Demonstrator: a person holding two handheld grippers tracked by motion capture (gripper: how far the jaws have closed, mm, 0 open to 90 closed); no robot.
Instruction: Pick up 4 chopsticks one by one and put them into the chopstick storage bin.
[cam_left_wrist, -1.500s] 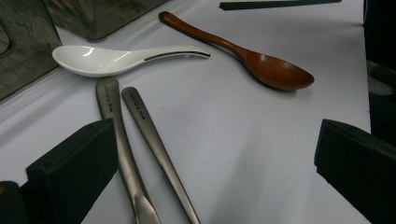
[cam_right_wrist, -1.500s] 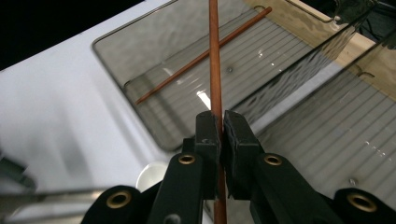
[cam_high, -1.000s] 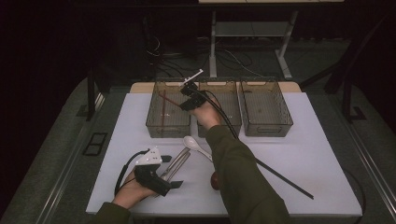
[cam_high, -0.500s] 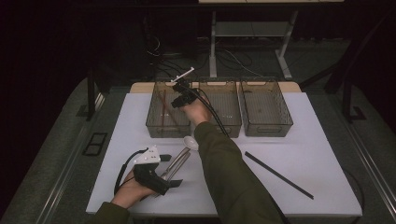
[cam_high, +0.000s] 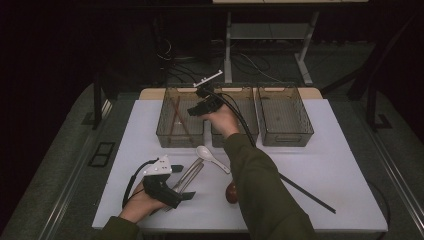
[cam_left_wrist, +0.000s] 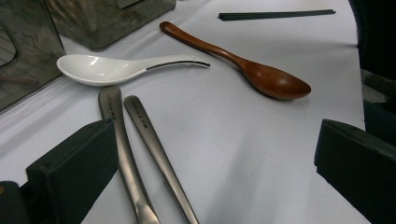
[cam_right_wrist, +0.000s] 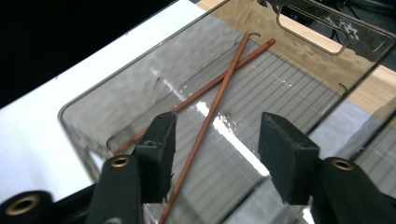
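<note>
The right claw (cam_right_wrist: 212, 158) hung over the left bin (cam_high: 165, 134), its jaws just having been opening, nothing between them; both brown chopsticks (cam_right_wrist: 211, 98) lay crossed on the bin floor. Good practice was to withdraw straight upward, clear of the rim. The left claw (cam_left_wrist: 210, 182) rested on the tabletop (cam_high: 350, 165), jaws apart beside two metal handles (cam_left_wrist: 140, 154).

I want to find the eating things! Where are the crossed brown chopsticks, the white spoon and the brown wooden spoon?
crossed brown chopsticks (cam_right_wrist: 219, 91), right gripper view, where they cross.
white spoon (cam_left_wrist: 95, 70), left gripper view, its bowl.
brown wooden spoon (cam_left_wrist: 278, 84), left gripper view, its bowl.
</note>
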